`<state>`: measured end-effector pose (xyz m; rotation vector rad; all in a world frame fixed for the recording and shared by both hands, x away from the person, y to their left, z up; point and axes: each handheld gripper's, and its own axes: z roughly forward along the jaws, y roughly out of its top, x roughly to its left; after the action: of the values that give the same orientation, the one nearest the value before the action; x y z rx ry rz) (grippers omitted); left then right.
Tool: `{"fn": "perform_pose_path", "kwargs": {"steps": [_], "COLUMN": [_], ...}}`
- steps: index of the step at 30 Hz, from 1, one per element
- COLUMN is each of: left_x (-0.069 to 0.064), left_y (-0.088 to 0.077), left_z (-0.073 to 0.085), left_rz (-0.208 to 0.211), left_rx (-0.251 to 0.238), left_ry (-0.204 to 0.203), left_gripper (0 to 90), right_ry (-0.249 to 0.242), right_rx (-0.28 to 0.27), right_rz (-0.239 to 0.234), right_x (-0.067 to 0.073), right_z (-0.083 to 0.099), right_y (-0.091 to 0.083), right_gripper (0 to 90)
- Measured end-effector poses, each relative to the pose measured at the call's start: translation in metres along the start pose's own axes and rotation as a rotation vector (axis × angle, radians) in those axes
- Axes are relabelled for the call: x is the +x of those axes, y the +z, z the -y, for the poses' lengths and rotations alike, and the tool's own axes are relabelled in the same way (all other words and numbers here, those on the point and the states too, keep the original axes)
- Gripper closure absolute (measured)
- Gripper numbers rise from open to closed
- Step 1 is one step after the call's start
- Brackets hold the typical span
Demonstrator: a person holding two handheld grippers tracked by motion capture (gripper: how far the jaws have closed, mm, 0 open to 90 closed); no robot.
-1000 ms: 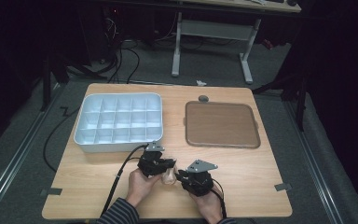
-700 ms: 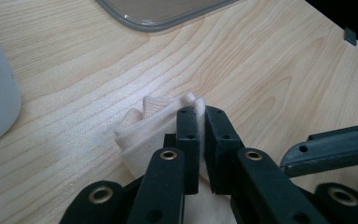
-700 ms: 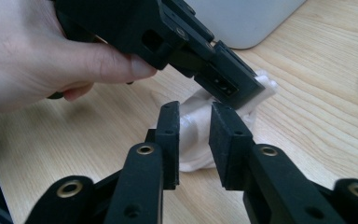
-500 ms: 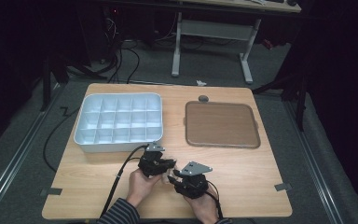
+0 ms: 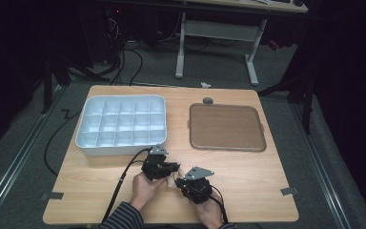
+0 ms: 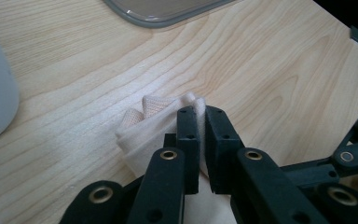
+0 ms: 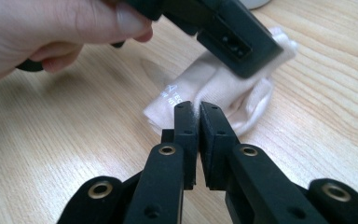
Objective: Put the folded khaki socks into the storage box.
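Cloth (image 6: 151,122), soft, cream, ribbed knit, folded into a small bundle on pale wood-grain table (image 5: 248,171) near the front edge, pinched at one fold between closed jaws of left gripper (image 6: 200,114). Right gripper (image 7: 195,109) just snapped closed on a thin edge of the same bundle, faint printed lettering beside the tips. Behind: white compartment tray (image 5: 122,125), smooth brown mat (image 5: 226,127) with rounded corners.

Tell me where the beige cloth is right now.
In the high view, the beige cloth lies on the wooden table near its front edge, between the left gripper and right gripper, below the white compartment tray.
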<state>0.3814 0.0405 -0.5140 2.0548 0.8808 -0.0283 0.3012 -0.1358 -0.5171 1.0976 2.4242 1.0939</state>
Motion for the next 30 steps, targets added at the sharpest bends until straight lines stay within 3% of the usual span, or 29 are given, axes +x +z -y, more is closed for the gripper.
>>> {"fn": "perform_pose_path", "kwargs": {"steps": [4, 12, 15, 18, 27, 30], "left_x": [0.003, 0.006, 0.004, -0.001, -0.006, -0.011], "left_y": [0.003, 0.005, 0.003, 0.002, -0.004, -0.006], "left_z": [-0.002, -0.001, -0.001, -0.001, -0.001, 0.000], "left_rz": [-0.002, -0.001, -0.005, -0.023, -0.025, -0.044], "left_rx": [0.020, 0.018, 0.016, 0.015, 0.008, 0.008], "left_ry": [0.010, 0.019, 0.015, 0.054, 0.067, 0.084], "left_gripper": [85.8, 85.8, 85.3, 84.6, 78.2, 74.4], "right_ry": [-0.046, -0.058, -0.033, -0.002, 0.017, 0.023], "right_rx": [0.021, 0.019, 0.003, 0.001, 0.000, -0.001], "right_rz": [0.022, 0.019, 0.014, 0.000, -0.012, -0.023], "right_x": [0.001, -0.001, -0.003, -0.005, -0.007, -0.009], "right_z": [0.003, 0.008, 0.010, 0.010, 0.009, 0.009], "right_y": [0.006, 0.006, 0.006, 0.006, 0.006, 0.007], "right_gripper": [86.7, 86.9, 86.7, 86.6, 86.2, 86.0]}}
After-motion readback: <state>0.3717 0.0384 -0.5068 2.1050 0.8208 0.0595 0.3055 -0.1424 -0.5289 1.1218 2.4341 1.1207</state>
